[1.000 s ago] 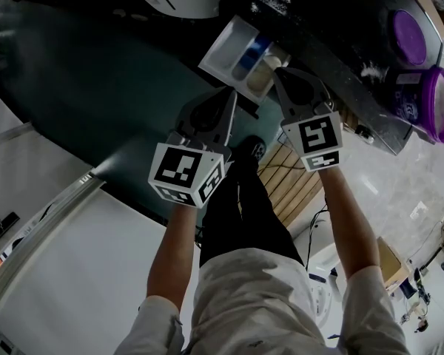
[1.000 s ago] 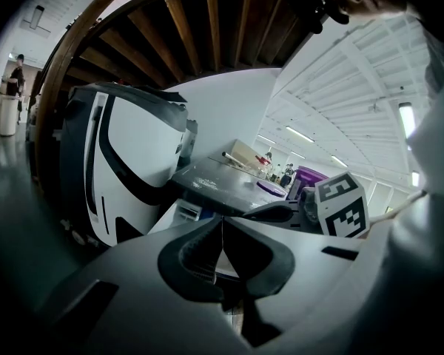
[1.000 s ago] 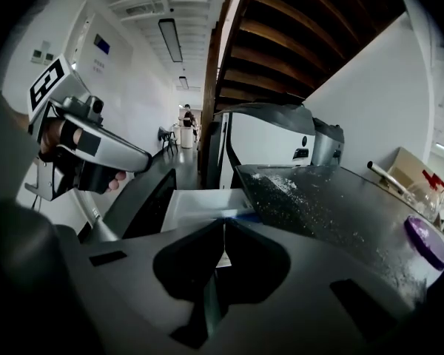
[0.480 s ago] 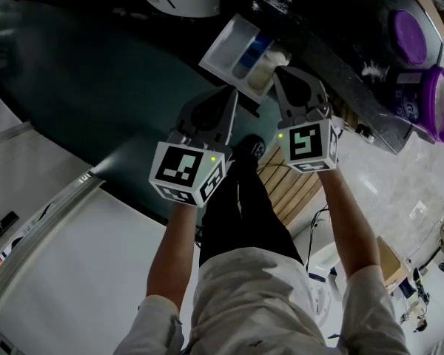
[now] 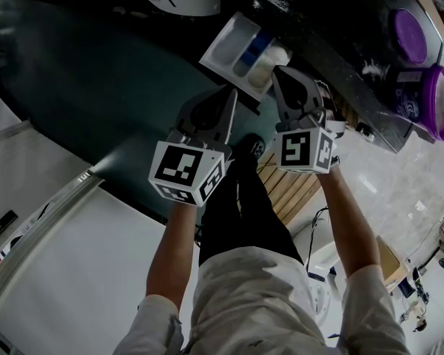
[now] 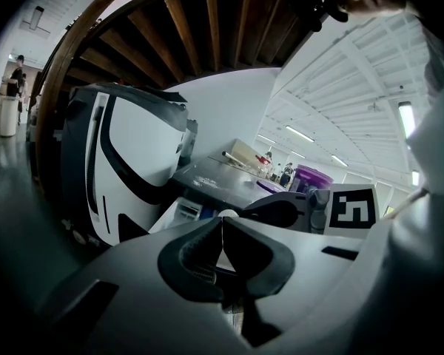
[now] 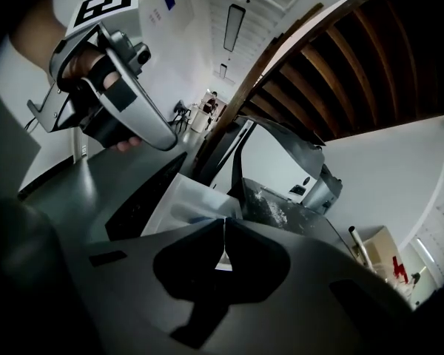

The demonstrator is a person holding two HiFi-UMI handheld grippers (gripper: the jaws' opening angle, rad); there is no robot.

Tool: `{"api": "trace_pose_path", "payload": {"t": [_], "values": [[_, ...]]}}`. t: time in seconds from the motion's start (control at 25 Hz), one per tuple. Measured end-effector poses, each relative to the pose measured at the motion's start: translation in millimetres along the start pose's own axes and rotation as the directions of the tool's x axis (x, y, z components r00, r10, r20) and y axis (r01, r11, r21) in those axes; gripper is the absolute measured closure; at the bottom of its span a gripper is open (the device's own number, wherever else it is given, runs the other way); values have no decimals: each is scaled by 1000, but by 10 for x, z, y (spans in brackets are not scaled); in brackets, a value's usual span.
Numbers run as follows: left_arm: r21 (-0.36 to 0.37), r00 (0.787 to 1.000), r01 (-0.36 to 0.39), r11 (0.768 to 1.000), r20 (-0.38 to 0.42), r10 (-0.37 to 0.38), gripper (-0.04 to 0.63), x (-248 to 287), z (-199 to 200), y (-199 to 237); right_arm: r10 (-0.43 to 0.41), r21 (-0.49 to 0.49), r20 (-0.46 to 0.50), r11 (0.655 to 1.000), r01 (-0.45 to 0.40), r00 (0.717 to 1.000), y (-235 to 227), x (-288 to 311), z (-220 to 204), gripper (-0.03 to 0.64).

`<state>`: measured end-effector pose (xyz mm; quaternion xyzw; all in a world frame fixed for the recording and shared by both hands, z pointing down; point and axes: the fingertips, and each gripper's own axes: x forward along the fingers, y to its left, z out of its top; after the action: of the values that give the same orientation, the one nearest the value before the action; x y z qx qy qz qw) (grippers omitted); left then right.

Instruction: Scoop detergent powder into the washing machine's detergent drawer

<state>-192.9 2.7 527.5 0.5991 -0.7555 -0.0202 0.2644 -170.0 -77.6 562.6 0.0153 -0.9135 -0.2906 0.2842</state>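
The white detergent drawer (image 5: 226, 43) stands pulled out of the dark washing machine (image 5: 333, 43), with a blue insert and pale powder (image 5: 263, 69) in its near compartment. My right gripper (image 5: 276, 71) is shut and empty, its tips right at the drawer's powder end. My left gripper (image 5: 231, 91) is also shut and empty, just below the drawer's front. In the right gripper view the drawer (image 7: 179, 198) lies just beyond the right gripper (image 7: 224, 224). The left gripper view shows the left gripper (image 6: 221, 219) with the drawer (image 6: 189, 211) behind it.
An open purple detergent tub (image 5: 429, 102) and its purple lid (image 5: 408, 35) sit on the machine top at the right. Spilled white powder (image 5: 370, 69) dots that top. A white machine body (image 6: 137, 161) stands to the left. Wooden slats (image 5: 285, 180) lie on the floor below.
My right gripper has rolled, its marker cube swinging left and slightly down, while its tips stay at the drawer. The left gripper has held still.
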Motion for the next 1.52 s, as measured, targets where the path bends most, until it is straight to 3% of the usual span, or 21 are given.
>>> {"api": "trace_pose_path", "payload": {"t": [0.24, 0.84, 0.96, 1.12, 1.32, 1.52], "values": [[1, 1000, 0, 1000, 0, 0, 575, 2, -3, -28, -28, -47, 13, 998, 29, 1000, -27, -44, 20, 607], [14, 1000, -8, 1000, 19, 8, 575, -78, 82, -115, -49, -56, 54, 997, 52, 997, -84, -201, 212, 607], [19, 999, -13, 1000, 32, 12, 575, -115, 154, -139, -39, 9, 67, 999, 39, 997, -123, -269, 265, 607], [30, 999, -15, 999, 50, 13, 575, -178, 269, -184, -22, 175, 89, 985, 6, 996, -216, -375, 346, 607], [47, 997, -22, 999, 74, 18, 575, -266, 442, -251, -15, 366, 136, 930, -36, 991, -342, -547, 470, 607], [71, 995, -24, 997, 94, 18, 575, -353, 632, -365, -17, 537, 182, 839, -85, 983, -474, -715, 561, 607]]}}
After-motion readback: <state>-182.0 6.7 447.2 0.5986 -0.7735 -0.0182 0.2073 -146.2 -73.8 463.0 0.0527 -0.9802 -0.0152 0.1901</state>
